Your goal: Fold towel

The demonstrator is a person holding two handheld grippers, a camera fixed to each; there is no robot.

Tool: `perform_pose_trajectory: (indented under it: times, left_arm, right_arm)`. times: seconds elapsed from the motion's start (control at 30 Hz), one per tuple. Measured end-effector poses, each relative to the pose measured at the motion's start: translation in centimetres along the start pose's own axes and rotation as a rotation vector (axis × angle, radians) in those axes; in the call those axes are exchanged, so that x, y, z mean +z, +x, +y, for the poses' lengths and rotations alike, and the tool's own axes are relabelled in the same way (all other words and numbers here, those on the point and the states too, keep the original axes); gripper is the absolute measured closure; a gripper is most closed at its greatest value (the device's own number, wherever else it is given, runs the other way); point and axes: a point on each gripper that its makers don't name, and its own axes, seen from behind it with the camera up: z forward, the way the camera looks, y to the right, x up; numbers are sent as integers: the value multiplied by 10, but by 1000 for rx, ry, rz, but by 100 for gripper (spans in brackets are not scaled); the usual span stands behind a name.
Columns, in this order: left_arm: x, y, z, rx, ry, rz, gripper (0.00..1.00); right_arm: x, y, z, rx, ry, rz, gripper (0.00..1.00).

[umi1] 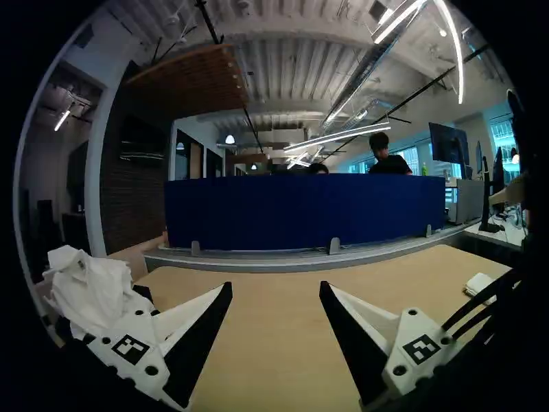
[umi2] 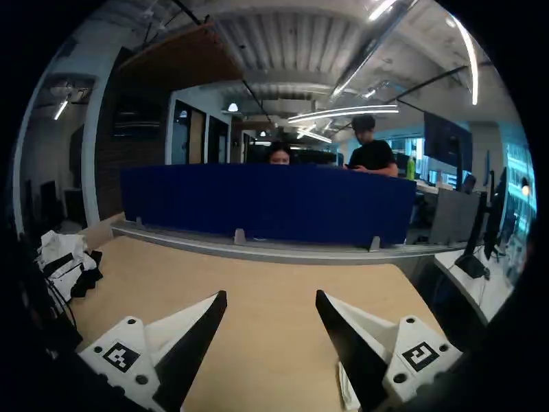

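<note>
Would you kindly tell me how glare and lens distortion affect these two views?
Left gripper view: ceiling light strips blow out white, the fisheye bows the blue partition, the table looks sharp. Right gripper view: similar glare and bowing, with the white towel sitting in a dim left margin.

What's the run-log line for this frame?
left gripper: open, empty | right gripper: open, empty | towel: crumpled, ungrasped, at table edge | fold: not started

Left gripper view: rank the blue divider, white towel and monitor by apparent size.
1. blue divider
2. white towel, though it lies nearer the camera
3. monitor, farther off, so its true size is unsure
</note>
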Motion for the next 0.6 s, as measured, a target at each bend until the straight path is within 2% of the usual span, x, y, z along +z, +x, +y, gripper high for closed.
perform_pose_trajectory:
  times: [0.27,0.6]
  left_arm:
    - [-1,-27,-18,14,15,11,6]
    - [-1,-67,-42,19,36,18,6]
  right_arm:
    - [18,5,-18,-23,1,-2,0]
    - [38,-10,-49,-71,27,-8,0]
